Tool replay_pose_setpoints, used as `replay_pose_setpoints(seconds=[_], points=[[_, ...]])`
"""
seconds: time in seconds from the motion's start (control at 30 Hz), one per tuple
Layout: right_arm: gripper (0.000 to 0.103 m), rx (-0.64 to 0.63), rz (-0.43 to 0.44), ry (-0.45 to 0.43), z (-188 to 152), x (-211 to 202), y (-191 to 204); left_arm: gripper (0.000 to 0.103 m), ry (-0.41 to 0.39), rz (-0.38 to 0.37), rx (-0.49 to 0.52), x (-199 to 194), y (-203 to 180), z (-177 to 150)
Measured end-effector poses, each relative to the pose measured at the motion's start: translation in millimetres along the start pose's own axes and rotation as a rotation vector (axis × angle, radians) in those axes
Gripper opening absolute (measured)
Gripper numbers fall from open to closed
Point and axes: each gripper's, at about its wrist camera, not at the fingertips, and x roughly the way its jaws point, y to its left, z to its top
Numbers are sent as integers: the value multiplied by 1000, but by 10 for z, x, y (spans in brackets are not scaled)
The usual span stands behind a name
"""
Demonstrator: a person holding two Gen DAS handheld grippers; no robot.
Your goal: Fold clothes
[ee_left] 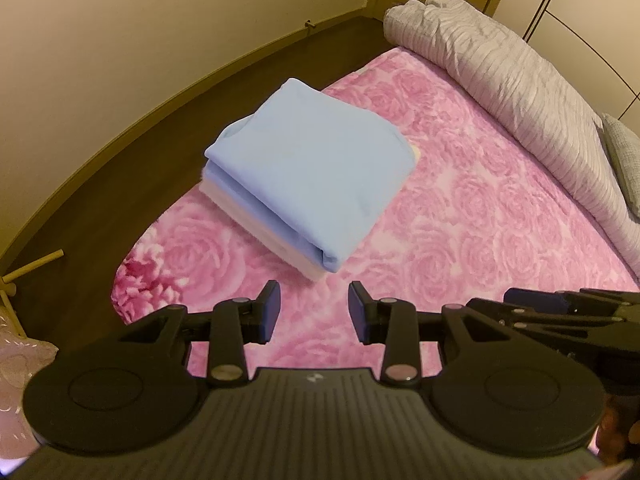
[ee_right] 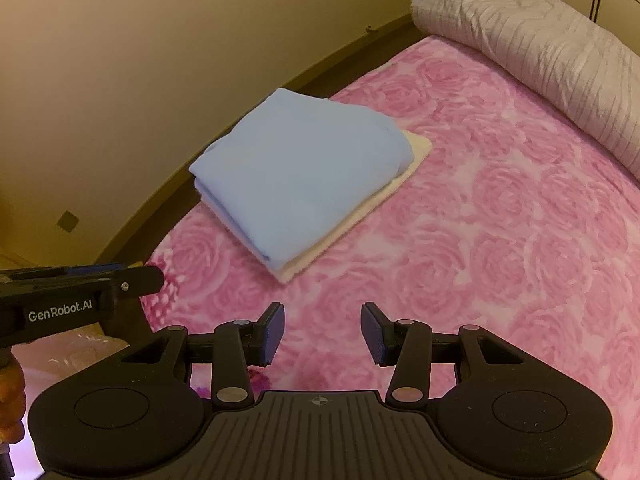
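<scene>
Folded blue garment (ee_left: 308, 176) ahead of both grippers; jaws apart, empty.

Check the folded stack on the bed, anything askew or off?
Nothing serious. The folded blue garment sits off-centre on the cream garment beneath, leaving cream exposed along the right and near edges. Both lie flat on the pink floral blanket. Left gripper and right gripper are open, holding nothing.
</scene>
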Motion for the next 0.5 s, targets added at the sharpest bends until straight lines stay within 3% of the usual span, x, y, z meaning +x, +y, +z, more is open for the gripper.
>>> replay_pose_setpoints(seconds=[0.5], points=[[46, -37, 25, -19, -112, -130, 50, 33, -111, 28, -28, -277, -53, -85]])
